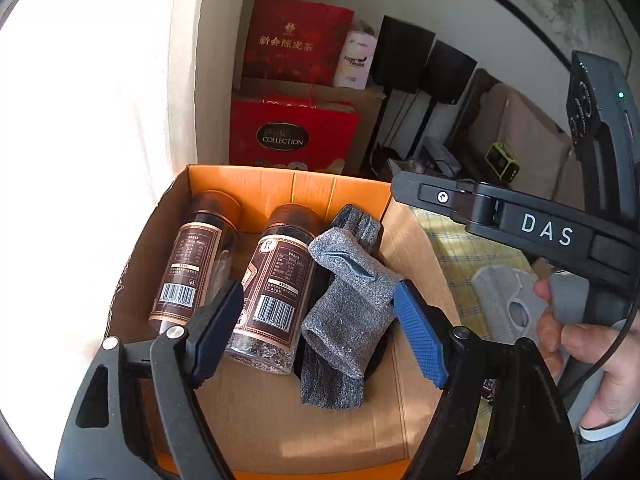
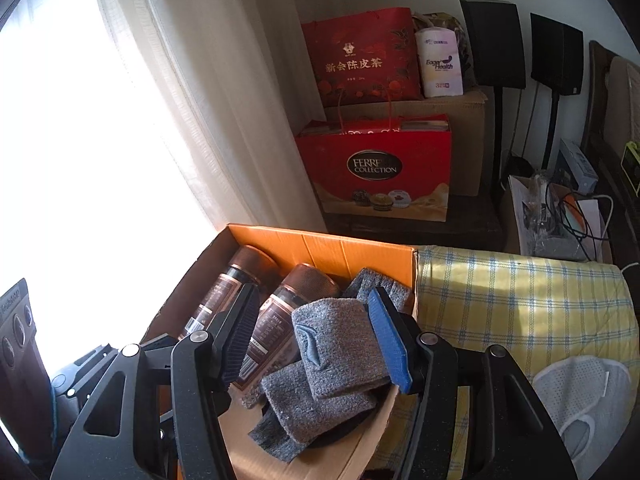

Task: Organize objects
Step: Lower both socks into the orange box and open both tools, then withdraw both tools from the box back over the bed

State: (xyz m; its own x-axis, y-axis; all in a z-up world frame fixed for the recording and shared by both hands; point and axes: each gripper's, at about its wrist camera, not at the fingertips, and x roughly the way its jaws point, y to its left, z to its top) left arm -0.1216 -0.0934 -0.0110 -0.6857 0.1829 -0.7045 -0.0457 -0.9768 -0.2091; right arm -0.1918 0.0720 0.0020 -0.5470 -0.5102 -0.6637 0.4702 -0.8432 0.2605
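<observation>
An open cardboard box [image 1: 280, 412] with orange inner flaps holds two brown-labelled jars [image 1: 276, 288] lying side by side and grey knitted socks [image 1: 348, 312] to their right. My left gripper [image 1: 320, 328] is open above the box, jaws spread over one jar and the socks, holding nothing. My right gripper [image 2: 316, 340] is open too, hovering just above the socks [image 2: 332, 352] and jars [image 2: 280, 312] in the box [image 2: 320, 252]. The right gripper's body shows at the right of the left wrist view.
The box stands on a yellow plaid cloth [image 2: 520, 300]. A white mesh slipper [image 2: 592, 404] lies on the cloth at right. Red gift bags [image 2: 376, 168] and a carton stand behind. Black speakers [image 2: 496, 44] on stands are at back right. A bright curtained window [image 2: 100, 140] is left.
</observation>
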